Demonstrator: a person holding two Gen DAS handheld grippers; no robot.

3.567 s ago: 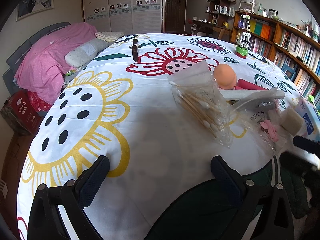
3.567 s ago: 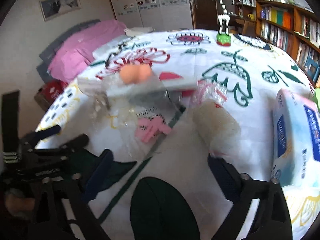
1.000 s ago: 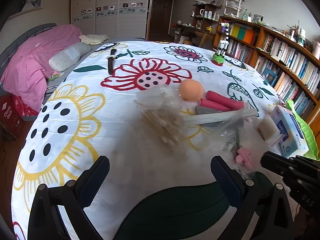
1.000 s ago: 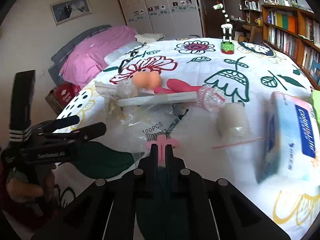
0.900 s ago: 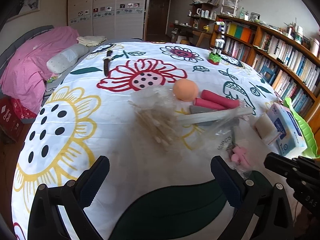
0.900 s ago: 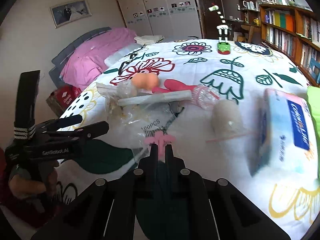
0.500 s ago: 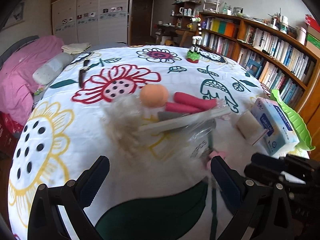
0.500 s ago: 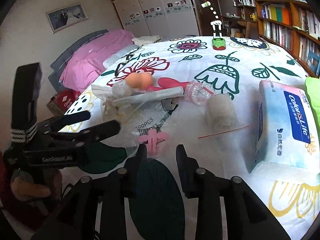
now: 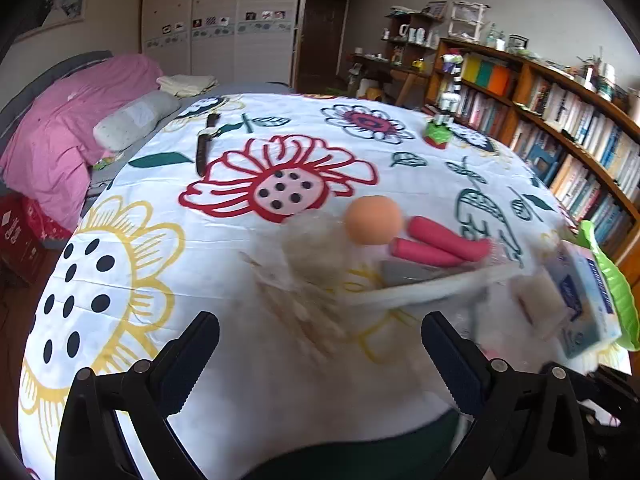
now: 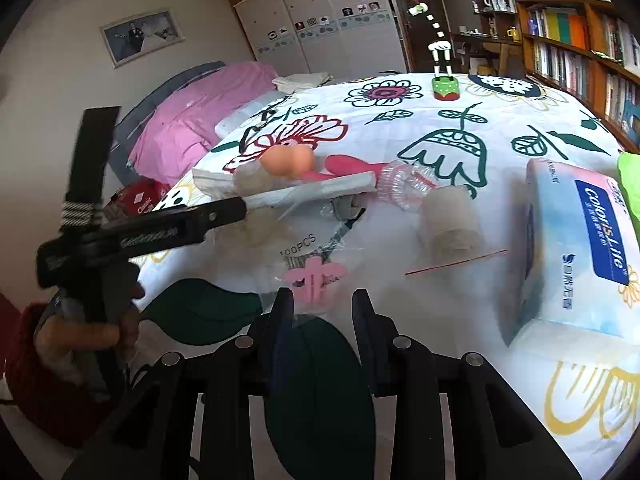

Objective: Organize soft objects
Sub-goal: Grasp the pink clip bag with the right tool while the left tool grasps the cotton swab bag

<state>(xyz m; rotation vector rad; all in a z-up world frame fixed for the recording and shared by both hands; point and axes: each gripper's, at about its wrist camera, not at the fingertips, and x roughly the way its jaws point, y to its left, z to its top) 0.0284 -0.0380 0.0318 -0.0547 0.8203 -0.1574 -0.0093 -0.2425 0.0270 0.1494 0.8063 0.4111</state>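
My right gripper (image 10: pixel 323 305) stands slightly open low over the flowered tablecloth (image 10: pixel 460 128). A small pink clip (image 10: pixel 314 274) lies on a clear plastic bag (image 10: pixel 308 240) just ahead of its fingertips, not pressed. Beyond are a cotton roll (image 10: pixel 450 224), a tissue pack (image 10: pixel 580 240), a white long packet (image 10: pixel 316 194) and an orange sponge (image 10: pixel 286 162). My left gripper (image 9: pixel 320 344) is open and empty, hovering before a blurred bag of cotton swabs (image 9: pixel 308 304). The orange sponge (image 9: pixel 374 220) and red foam rollers (image 9: pixel 440 246) lie behind it. In the right wrist view the left gripper (image 10: pixel 236 210) reaches the packet's end.
A green tray (image 9: pixel 608 280) sits at the table's right edge by the tissue pack (image 9: pixel 588 300). A watch (image 9: pixel 204 144) and a green-based figurine (image 10: pixel 444 88) lie farther back. A pink-covered sofa (image 9: pixel 60 136) stands left, bookshelves (image 9: pixel 560 120) right.
The right gripper's jaws have parted and let go of the pink clip, which now lies on the plastic bag. The left gripper has moved in closer to the pile.
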